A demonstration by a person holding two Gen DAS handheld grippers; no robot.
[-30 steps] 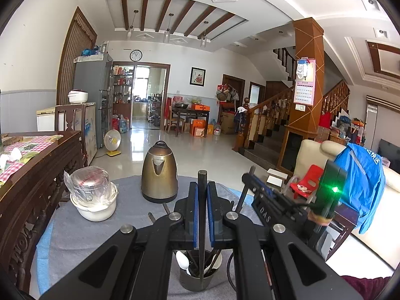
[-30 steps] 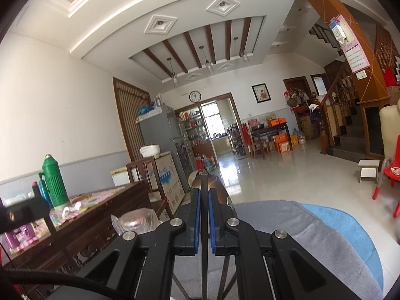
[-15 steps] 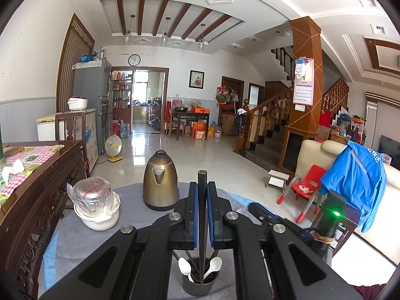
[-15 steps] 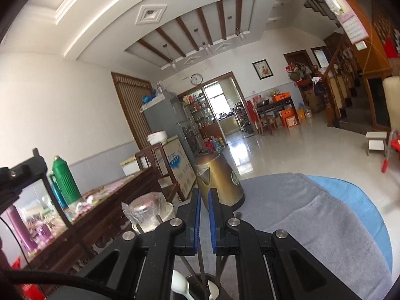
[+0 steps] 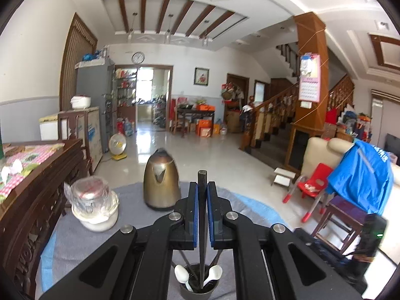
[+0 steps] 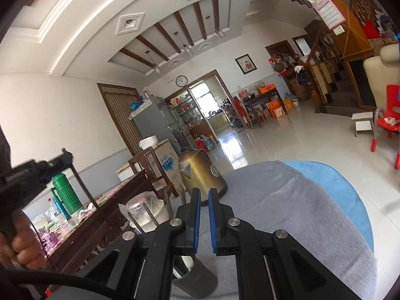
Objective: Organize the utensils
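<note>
My left gripper [image 5: 202, 187] is shut on a thin dark stick, a chopstick [image 5: 201, 250]. The stick stands upright, its lower end in a dark cup [image 5: 197, 293]. Two white spoons [image 5: 181, 273] and other dark sticks lean in that cup. In the right wrist view, my right gripper [image 6: 204, 195] is shut with nothing between its blue pads, and it hovers just above the same cup [image 6: 197, 281]. At that view's left edge, a hand holds the left gripper [image 6: 67, 158] with its chopstick [image 6: 85, 190] slanting down.
A brass-coloured kettle [image 5: 161, 180] stands further back on the grey cloth of the round table [image 5: 125, 200]. A white bowl under plastic wrap [image 5: 93, 207] sits at the left. A dark wooden sideboard [image 5: 37, 200] flanks the table's left side. A stool [image 5: 347, 215] stands at the right.
My right gripper has sunk and rolled; the dark stick seen between its pads earlier is gone, and the cup now lies below it. The left gripper has shifted slightly, still holding its chopstick.
</note>
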